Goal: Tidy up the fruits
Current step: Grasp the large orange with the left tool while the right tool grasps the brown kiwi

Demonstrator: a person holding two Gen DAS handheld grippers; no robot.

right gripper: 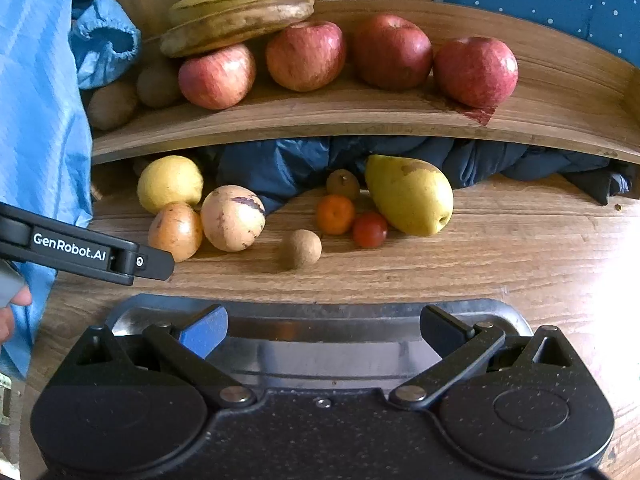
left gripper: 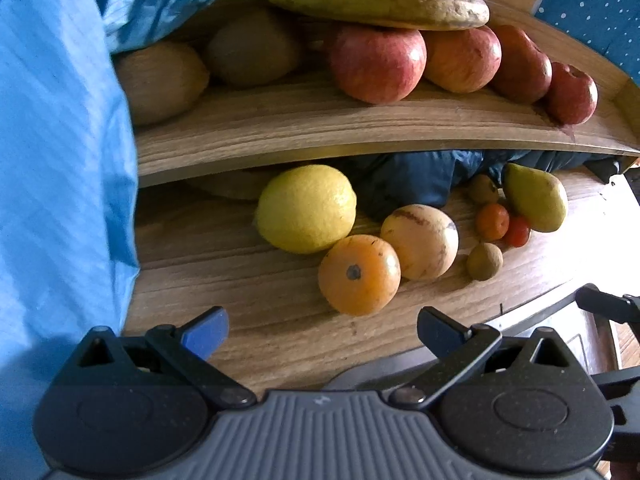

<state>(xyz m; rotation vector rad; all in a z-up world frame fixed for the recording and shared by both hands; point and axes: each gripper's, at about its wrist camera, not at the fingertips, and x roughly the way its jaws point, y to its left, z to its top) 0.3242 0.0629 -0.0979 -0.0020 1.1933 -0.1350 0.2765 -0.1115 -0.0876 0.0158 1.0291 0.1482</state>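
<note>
Two claws sat wide apart and empty as I watched; the left claw (left gripper: 322, 330) hovered low over the desk (left gripper: 248, 320), its blue pad (left gripper: 208, 330) toward a blue cloth (left gripper: 52, 160) that filled the left edge of its view, and the right claw (right gripper: 322, 330) hung over a metal tray (right gripper: 320, 350) at the desk's near edge; in the right wrist view I saw the left gripper's black body, lettered GenRobot.AI, jutting in from the left, with part of a hand (right gripper: 12, 312) beneath it.

On the desk, left to right, I saw a yellow lemon (right gripper: 170, 183) farthest left under the shelf edge; an orange (right gripper: 175, 231) just in front of it, touching a pale melon-like fruit (right gripper: 233, 218) with purple streaks; a small round brown fruit (right gripper: 301, 249) alone nearer the tray; a small brown fruit (right gripper: 343, 184) at the back beside a mandarin (right gripper: 335, 214); a small red tomato (right gripper: 370, 230) just beside that; and a yellow-green pear (right gripper: 410, 194) lying on its side, touching or nearly touching the tomato; dark blue fabric (right gripper: 280, 164) was bunched behind them under the shelf.

On the wooden shelf (right gripper: 320, 114) above, I saw two kiwis (right gripper: 114, 104) at the left by a blue sleeve cuff (right gripper: 104, 40); bananas (right gripper: 240, 8) resting partly on the leftmost of four red apples (right gripper: 306, 56), which stood in a row toward the right.
</note>
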